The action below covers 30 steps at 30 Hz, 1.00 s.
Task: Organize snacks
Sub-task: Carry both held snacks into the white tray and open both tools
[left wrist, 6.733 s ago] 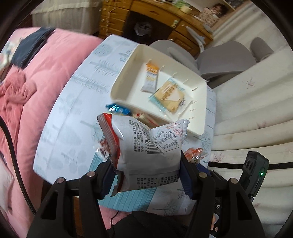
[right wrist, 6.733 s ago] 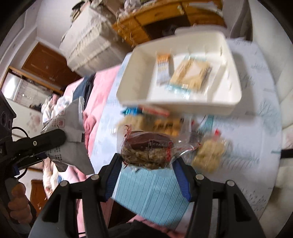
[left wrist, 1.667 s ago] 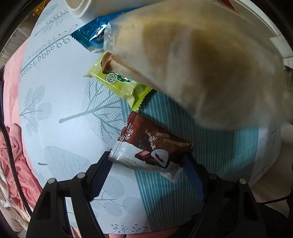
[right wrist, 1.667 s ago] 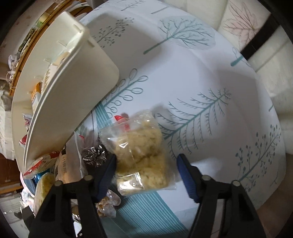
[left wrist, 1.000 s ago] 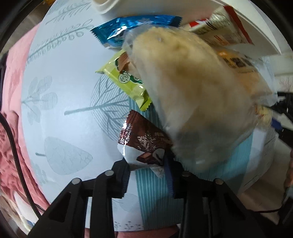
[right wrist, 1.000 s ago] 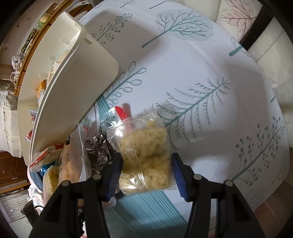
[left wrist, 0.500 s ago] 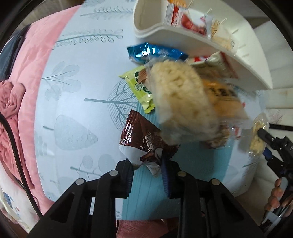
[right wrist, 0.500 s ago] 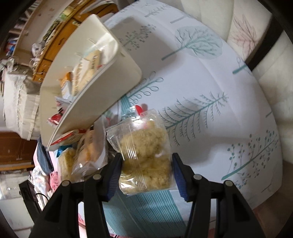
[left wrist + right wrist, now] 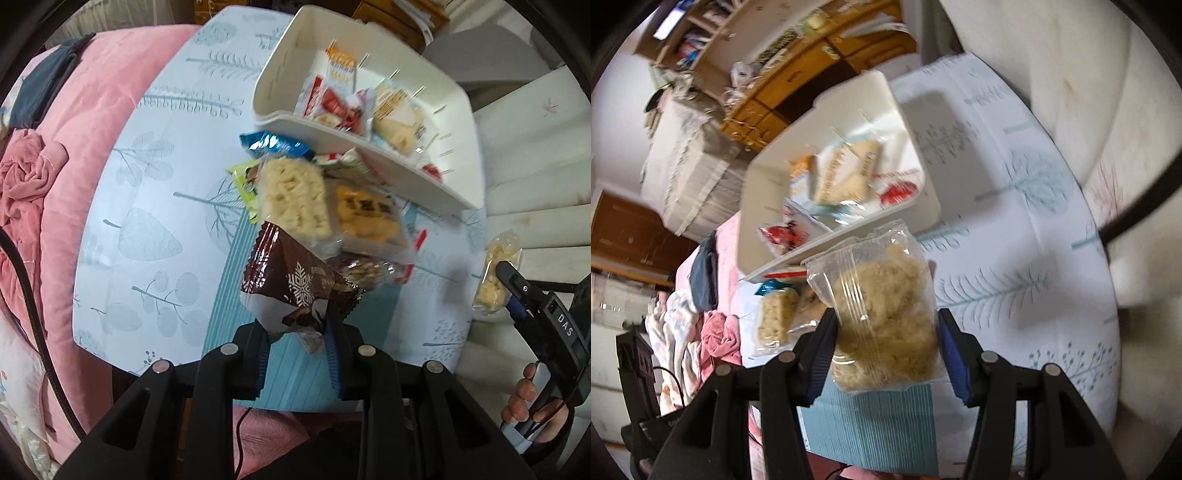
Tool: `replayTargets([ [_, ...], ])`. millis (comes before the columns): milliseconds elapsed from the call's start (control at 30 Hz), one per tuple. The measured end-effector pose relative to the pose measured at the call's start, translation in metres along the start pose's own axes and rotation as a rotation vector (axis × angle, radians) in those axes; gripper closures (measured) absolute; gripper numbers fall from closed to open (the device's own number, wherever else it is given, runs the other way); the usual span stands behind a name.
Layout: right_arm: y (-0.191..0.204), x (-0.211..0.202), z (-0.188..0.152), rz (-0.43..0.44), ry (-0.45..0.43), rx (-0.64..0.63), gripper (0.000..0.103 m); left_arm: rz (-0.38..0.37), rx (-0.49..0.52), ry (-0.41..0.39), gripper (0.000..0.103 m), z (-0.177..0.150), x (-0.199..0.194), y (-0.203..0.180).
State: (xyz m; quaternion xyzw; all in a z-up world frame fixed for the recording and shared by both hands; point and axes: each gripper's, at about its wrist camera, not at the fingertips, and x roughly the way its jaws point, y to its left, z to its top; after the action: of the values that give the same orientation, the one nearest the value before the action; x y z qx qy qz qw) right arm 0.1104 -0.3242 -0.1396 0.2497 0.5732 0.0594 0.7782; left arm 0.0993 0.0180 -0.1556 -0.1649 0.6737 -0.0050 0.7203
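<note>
My left gripper [image 9: 297,328] is shut on the lower end of a brown snack packet [image 9: 295,288] with a snowflake print, held up above the table. My right gripper [image 9: 884,341] is shut on a clear bag of pale crumbly snack [image 9: 882,317], also lifted; the same bag [image 9: 496,273] shows at the right of the left wrist view. A white tray [image 9: 280,74] holds several packets and appears again as the white tray [image 9: 916,147] behind the bag. Loose snacks lie in front of it: a rice cracker pack [image 9: 293,199], an orange cracker pack [image 9: 365,218], a blue wrapper [image 9: 273,144].
The round table [image 9: 155,206] wears a light blue cloth with tree prints. A pink quilt [image 9: 62,155] lies at its left, a cream sofa [image 9: 1108,92] at its right. A hand [image 9: 532,402] holds the right tool. Wooden drawers [image 9: 798,85] stand beyond the tray.
Both grippers have risen from the table, each carrying its packet. The brown packet left the cloth, the table and tray now look smaller, and both views have rolled.
</note>
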Motion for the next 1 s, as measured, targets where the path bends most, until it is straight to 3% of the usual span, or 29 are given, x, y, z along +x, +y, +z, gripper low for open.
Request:
replayTargets([
  [300,0.015,-0.028,0.022,0.043,-0.096,-0.113,0.049,-0.006,0.017,-0.089,0.078,0.015,-0.030,-0.037],
  [700,0.040,-0.033,0.049,0.076,-0.223,-0.156,0.049,-0.016,0.110,-0.140,0.077,0.079,-0.048,-0.065],
  [1000,0.060,-0.019,0.069,0.107,-0.296,-0.157,0.049,-0.104,0.210,-0.199,0.077,0.128,-0.039,-0.080],
])
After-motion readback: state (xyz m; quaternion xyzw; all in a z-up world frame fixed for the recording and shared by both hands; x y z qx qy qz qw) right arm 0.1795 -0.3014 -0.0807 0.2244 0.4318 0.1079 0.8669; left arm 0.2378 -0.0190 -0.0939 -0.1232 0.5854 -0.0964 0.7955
